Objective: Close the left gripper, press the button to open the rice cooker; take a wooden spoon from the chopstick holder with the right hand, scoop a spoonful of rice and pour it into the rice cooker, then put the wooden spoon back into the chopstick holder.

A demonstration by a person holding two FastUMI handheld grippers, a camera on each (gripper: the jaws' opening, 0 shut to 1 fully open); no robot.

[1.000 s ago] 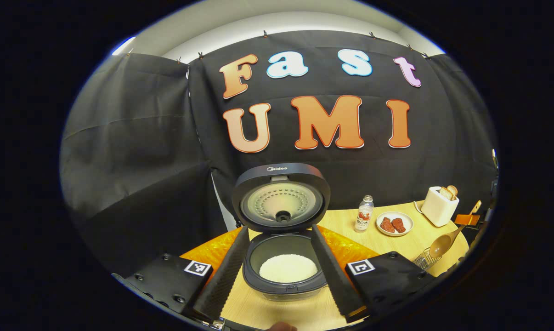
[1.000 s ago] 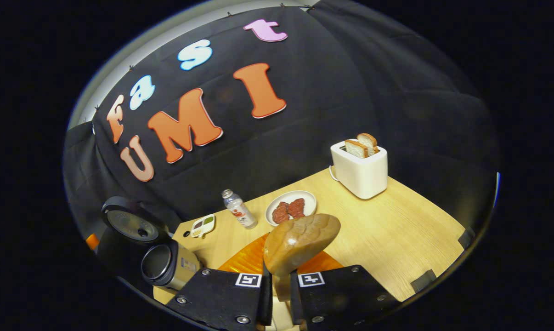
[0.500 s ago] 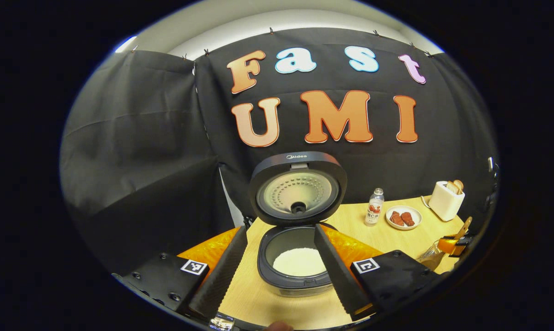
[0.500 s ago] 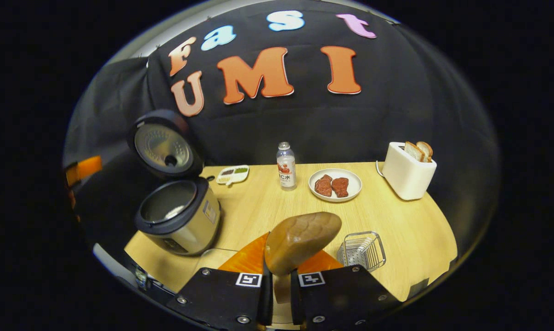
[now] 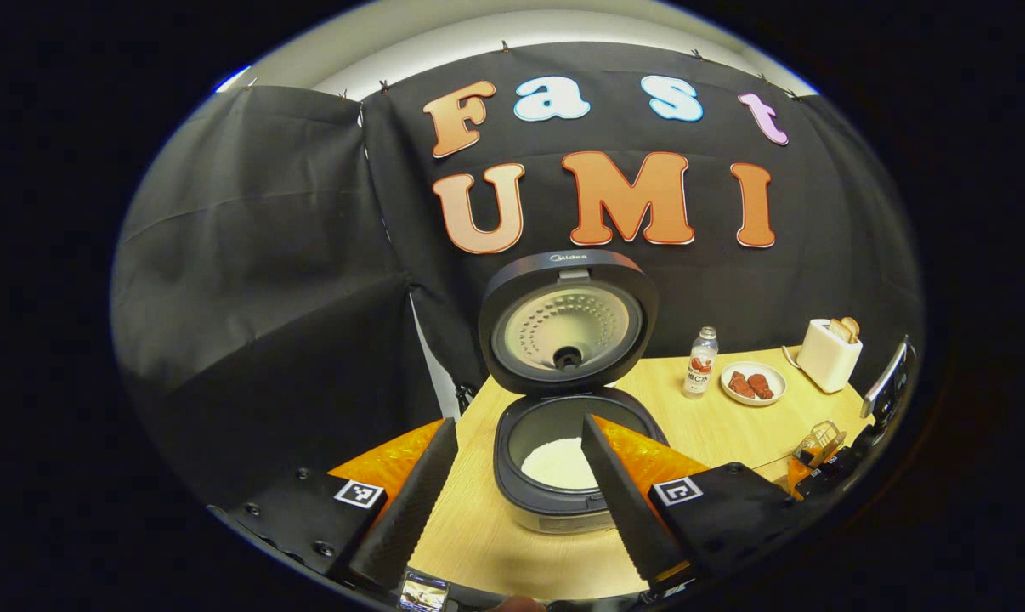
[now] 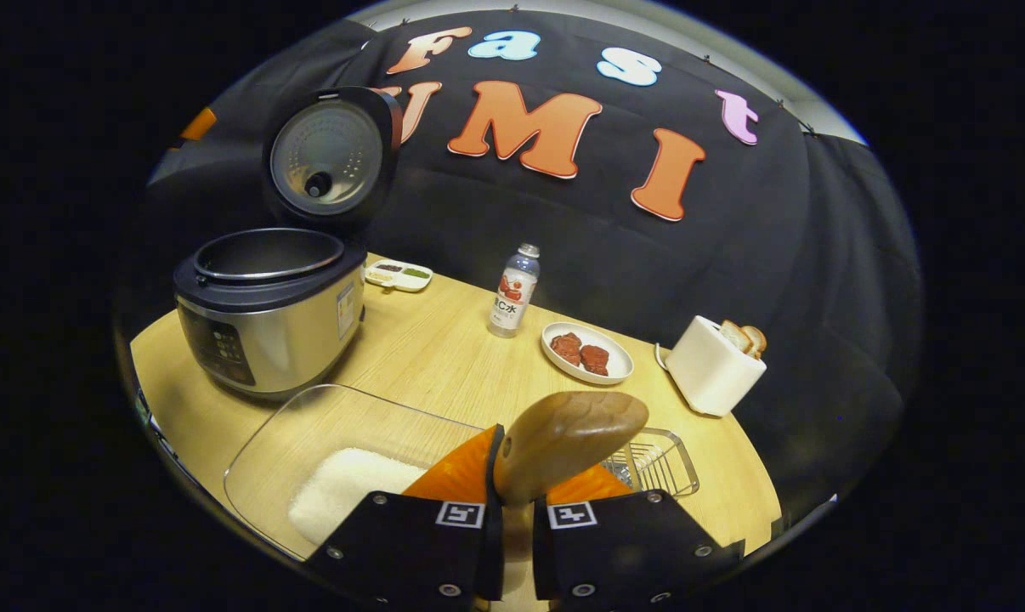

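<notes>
Right gripper view: my right gripper (image 6: 512,531) grips the wooden spoon (image 6: 568,440), both fingers pressed against its handle, with the bowl of the spoon rising just above the fingertips. Directly beyond the fingers, a clear glass dish (image 6: 308,429) lies at the near edge of the bench (image 6: 444,357), with a heap of white rice (image 6: 347,501) in its near part. The wire chopstick holder (image 6: 661,459) sits just beside the spoon bowl on the right, toward the near right edge of the bench. The rice cooker (image 6: 266,310) stands at the left edge, lid (image 6: 330,157) raised upright and pot open. Toward the back edge are a small sauce dish (image 6: 398,274), a bottle (image 6: 512,293), a plate (image 6: 606,367) with two pieces of meat (image 6: 582,353) and, at the right edge, a white toaster (image 6: 712,365) holding bread slices (image 6: 742,337).

Left gripper view: my left gripper (image 5: 517,493) is held wide, its two fingers spread well apart and holding nothing. The rice cooker (image 5: 563,476) sits between and just beyond the fingertips, lid (image 5: 568,327) up, with white rice (image 5: 559,463) lying in the bottom of the pot. The bottle (image 5: 701,364), plate (image 5: 772,391) and toaster (image 5: 827,357) line the back right of the bench (image 5: 478,544). The chopstick holder (image 5: 818,442) shows at the right edge, partly hidden.
</notes>
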